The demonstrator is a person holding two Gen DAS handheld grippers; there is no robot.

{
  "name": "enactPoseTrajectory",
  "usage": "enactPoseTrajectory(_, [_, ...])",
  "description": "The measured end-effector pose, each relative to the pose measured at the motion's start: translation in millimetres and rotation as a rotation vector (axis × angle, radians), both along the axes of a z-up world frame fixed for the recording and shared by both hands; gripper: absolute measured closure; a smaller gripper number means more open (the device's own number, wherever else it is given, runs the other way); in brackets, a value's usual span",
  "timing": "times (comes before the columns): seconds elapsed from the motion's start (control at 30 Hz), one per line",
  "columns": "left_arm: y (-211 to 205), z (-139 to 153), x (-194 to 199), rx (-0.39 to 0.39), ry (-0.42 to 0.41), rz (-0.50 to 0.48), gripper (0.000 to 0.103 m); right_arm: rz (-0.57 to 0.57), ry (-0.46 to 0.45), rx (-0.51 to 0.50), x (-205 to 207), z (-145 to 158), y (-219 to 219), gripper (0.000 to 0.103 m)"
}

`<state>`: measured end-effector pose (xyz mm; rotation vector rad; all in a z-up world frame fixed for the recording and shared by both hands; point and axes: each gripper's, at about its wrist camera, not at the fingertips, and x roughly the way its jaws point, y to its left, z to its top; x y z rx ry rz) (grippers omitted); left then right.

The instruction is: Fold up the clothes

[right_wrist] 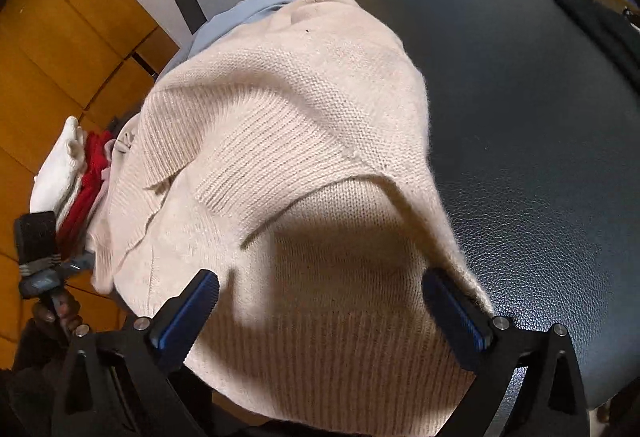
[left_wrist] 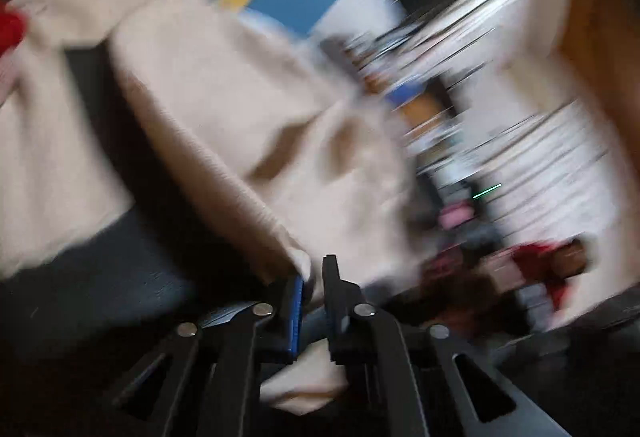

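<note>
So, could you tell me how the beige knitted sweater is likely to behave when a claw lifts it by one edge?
The beige sweater would probably hang limp: it already lies in soft folds on the dark table. Its fuzzy ribbed knit likely grips the pads rather than slipping. Pinched by the left claw only, the rest would probably drag.

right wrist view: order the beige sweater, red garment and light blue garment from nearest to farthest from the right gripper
1. beige sweater: directly under and between the open fingers of the right gripper.
2. red garment: off to the left, past the sweater's edge.
3. light blue garment: at the far end, behind the sweater's top.
</note>
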<state>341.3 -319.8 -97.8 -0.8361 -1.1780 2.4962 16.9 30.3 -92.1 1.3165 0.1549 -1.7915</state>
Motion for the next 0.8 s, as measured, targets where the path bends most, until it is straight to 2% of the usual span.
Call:
enactPoseTrajectory(0.07, [-15.4, 26.6, 9.3, 0.083, 0.132, 0.027, 0.098, 0.003, -0.013, 0.003, -2.0, 0.1, 0.4, 0.0])
enactPoseTrajectory(0.13, [-30.2, 49.0, 21.3, 0.139, 0.241, 0.054, 0.103, -0.001, -0.026, -0.007, -3.5, -0.2, 2.5, 0.0])
enactPoseTrajectory(0.2, [-44.7, 60.2, 32.3, 0.196, 0.294, 0.09, 0.102, -0.007, -0.037, -0.02, -4.5, -0.8, 5.0, 0.0])
enactPoseTrajectory(0.23, [-49.9, 59.9, 36.4, 0.204, 0.283, 0.115, 0.101, -0.01, -0.043, -0.027, -5.0, -1.0, 6.3, 0.0])
enactPoseTrajectory(0.37, [-53.4, 31.5, 44.3, 0.102, 0.066, 0.231, 0.086, -0.016, -0.049, -0.05, -3.3, -0.3, 9.0, 0.0])
enactPoseTrajectory(0.47, [-34.4, -6.5, 35.0, 0.063, -0.117, 0.223, 0.078, -0.009, -0.041, -0.056, 1.7, 0.1, 9.6, 0.0])
enactPoseTrajectory(0.53, [-23.4, -27.8, 29.1, 0.058, -0.201, 0.239, 0.078, 0.006, -0.026, -0.056, 4.2, 0.3, 10.7, 0.0])
enactPoseTrajectory(0.6, [-16.2, -38.9, 26.6, 0.064, -0.218, 0.272, 0.078, 0.014, -0.013, -0.053, 6.4, 1.5, -2.5, 0.0])
enactPoseTrajectory(0.7, [-14.1, -35.3, 23.3, 0.079, -0.164, 0.292, 0.078, 0.026, 0.005, -0.041, 8.6, 2.2, -2.8, 0.0])
enactPoseTrajectory(0.77, [-9.0, -31.5, 9.1, 0.025, -0.179, 0.274, 0.076, 0.035, 0.018, -0.024, 11.0, 2.1, -3.8, 0.0])
enactPoseTrajectory(0.8, [-8.2, -32.3, 1.0, -0.007, -0.221, 0.259, 0.076, 0.044, 0.023, -0.013, 12.0, 2.0, -2.7, 0.0])
